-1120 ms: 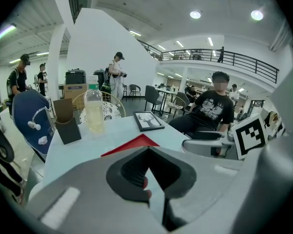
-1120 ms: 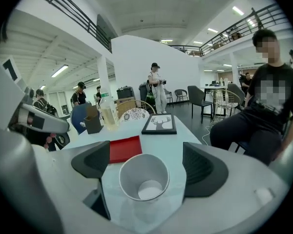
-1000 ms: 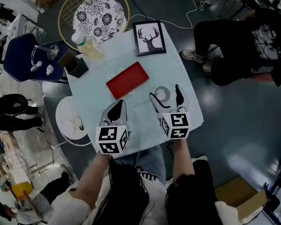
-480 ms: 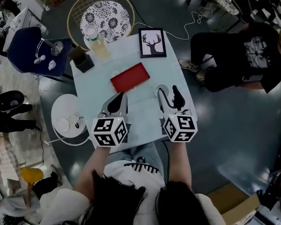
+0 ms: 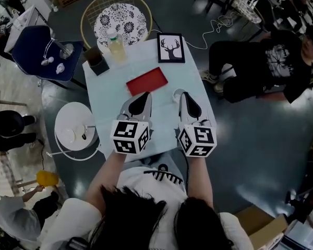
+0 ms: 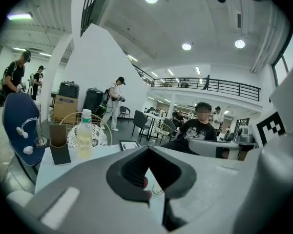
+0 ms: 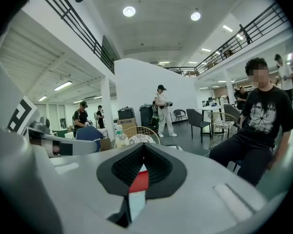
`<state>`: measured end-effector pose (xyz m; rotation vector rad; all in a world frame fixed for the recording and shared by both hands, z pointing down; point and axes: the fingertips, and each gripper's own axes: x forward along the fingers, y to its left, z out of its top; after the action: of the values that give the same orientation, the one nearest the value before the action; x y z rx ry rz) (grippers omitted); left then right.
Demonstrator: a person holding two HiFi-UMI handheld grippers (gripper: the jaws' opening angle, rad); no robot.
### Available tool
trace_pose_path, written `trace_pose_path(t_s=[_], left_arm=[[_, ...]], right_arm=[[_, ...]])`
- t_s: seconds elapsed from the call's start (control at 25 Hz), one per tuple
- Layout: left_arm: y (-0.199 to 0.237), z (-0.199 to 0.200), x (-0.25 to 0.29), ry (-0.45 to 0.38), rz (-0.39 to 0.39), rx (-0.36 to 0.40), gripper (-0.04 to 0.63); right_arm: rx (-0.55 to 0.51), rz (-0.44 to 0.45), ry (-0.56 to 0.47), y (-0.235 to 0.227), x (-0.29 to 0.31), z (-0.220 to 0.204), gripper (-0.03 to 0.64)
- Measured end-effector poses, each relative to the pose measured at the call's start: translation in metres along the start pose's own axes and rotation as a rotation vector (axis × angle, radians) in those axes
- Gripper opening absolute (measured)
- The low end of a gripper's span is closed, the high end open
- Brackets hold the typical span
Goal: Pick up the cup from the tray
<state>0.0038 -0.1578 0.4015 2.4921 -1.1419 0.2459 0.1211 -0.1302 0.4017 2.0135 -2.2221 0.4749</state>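
The red tray [image 5: 147,80] lies flat in the middle of the pale table [image 5: 109,95], with nothing on it. A small clear cup [image 5: 176,94] stands on the table just right of the tray, partly hidden by my right gripper [image 5: 182,94], whose shut tips are beside it. My left gripper [image 5: 144,95] is shut too, its tips at the tray's near edge. The left gripper view shows the cup [image 6: 157,189] low between the shut jaws. In the right gripper view a strip of the tray [image 7: 139,182] shows through the jaws.
At the table's far side stand a bottle [image 5: 115,44], a dark box [image 5: 96,61] and a framed deer picture [image 5: 170,48]. A wicker chair [image 5: 120,22], a blue chair [image 5: 41,46] and a white stool [image 5: 75,132] surround it. A seated person [image 5: 271,61] is at the right.
My right gripper's jaws, spread a second ago, have come together. Both grippers have moved forward over the table toward the tray, and the head view has shifted.
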Motion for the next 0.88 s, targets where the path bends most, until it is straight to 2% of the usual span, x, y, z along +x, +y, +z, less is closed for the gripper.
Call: trace_pose_path(t_s=[0.2,0.64,0.88], left_arm=[[-0.003,-0.001,-0.012,-0.003,0.004,0.037,0.000],[-0.002,-0.006,-0.023,-0.001,-0.001,0.041,0.000],[-0.002,-0.009,-0.025,0.004,-0.010,0.046,0.000]], right_arm=[[0.050,0.038,-0.013,0.017,-0.009,0.002,0.023],[-0.040,0.024,0.037,0.039,-0.017,-0.010,0.023],[-0.051,0.023,0.055,0.044,-0.017,-0.016,0.023]])
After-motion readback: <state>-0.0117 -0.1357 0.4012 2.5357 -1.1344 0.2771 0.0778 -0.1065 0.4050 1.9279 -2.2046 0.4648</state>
